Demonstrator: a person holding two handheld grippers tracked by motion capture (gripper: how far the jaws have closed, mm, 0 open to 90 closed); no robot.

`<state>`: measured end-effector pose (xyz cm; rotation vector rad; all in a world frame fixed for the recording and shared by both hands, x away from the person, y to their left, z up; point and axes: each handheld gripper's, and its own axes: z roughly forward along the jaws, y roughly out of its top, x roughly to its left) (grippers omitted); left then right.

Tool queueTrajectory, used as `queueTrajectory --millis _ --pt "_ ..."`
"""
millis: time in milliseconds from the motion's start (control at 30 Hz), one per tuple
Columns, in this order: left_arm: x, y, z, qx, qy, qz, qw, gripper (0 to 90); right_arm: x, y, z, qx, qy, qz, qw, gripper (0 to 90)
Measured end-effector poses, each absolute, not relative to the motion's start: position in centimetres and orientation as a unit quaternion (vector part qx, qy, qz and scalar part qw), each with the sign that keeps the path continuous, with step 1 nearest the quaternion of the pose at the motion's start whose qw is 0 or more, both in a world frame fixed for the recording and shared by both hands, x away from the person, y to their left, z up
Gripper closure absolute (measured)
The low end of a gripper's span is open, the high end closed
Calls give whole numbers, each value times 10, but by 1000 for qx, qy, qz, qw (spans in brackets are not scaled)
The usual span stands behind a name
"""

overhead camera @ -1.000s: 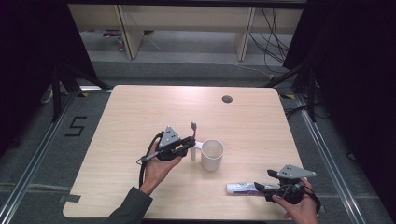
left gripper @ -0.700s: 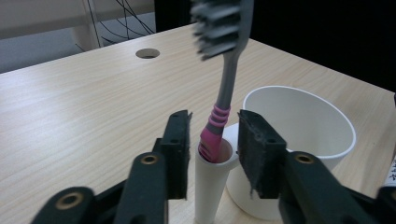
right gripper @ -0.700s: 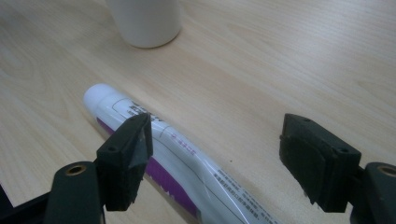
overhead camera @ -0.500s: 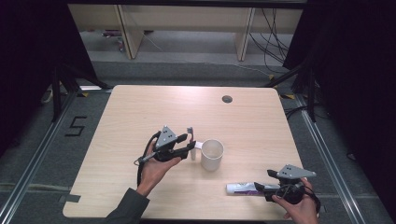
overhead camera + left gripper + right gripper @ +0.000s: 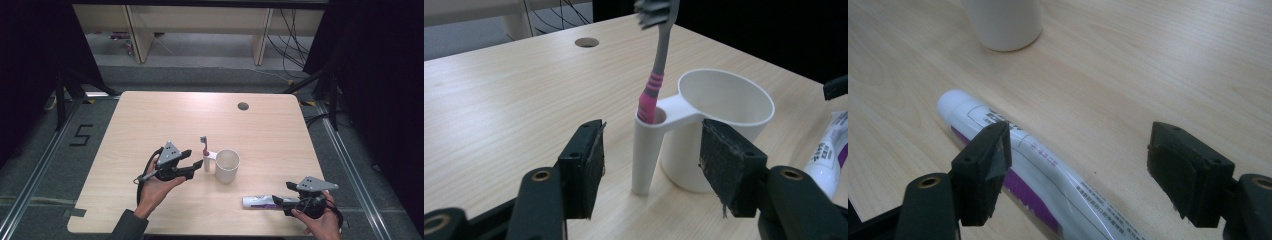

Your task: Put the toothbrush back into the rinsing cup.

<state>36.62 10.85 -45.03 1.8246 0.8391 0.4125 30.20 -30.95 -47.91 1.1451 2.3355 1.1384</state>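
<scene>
A: Start at the left. How is that hand set?

B: The left hand (image 5: 156,192) comes up from the table's near edge, palm cupped under the left gripper (image 5: 198,167), which points right at the cup (image 5: 227,165). Its jaws stand apart, gripping nothing, one on each side of the cup's narrow side tube.

A: And the toothbrush?

B: The toothbrush (image 5: 655,65) stands nearly upright in that tube, bristles up, pink grip at the rim. The cup sits near the middle of the table (image 5: 150,120).

A: Anything between the two hands?

B: The toothpaste (image 5: 260,201) lies flat near the front edge, right of and nearer than the cup, cap end pointing left.

A: The right side, then?

B: The right hand (image 5: 322,222) rests at the front right corner, holding the right gripper (image 5: 279,200) level and aimed left. Its jaws are spread wide; one sits over the tube's body, the other over bare wood. Nothing is clamped.

A: Any writing?

B: The toothpaste carries small dark print on white beside a purple band, too blurred to read. On the floor left of the table, a marking reads "5" (image 5: 81,135).
</scene>
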Motion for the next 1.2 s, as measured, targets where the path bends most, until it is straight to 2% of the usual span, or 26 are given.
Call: queueTrajectory --millis 400,667,733,967,1200 --pt "339 131 -465 773 364 163 494 363 303 -311 -479 389 815 398 164 267" --pt "327 141 -475 779 374 157 478 323 301 -309 -479 403 813 398 138 267" --pt "324 143 -478 780 380 160 470 318 303 -311 -479 393 816 396 153 267" --pt "315 146 -487 790 377 157 457 303 303 -311 -480 385 818 397 160 267" --pt "304 146 -491 798 372 157 448 287 303 -310 -480 385 819 397 154 267"
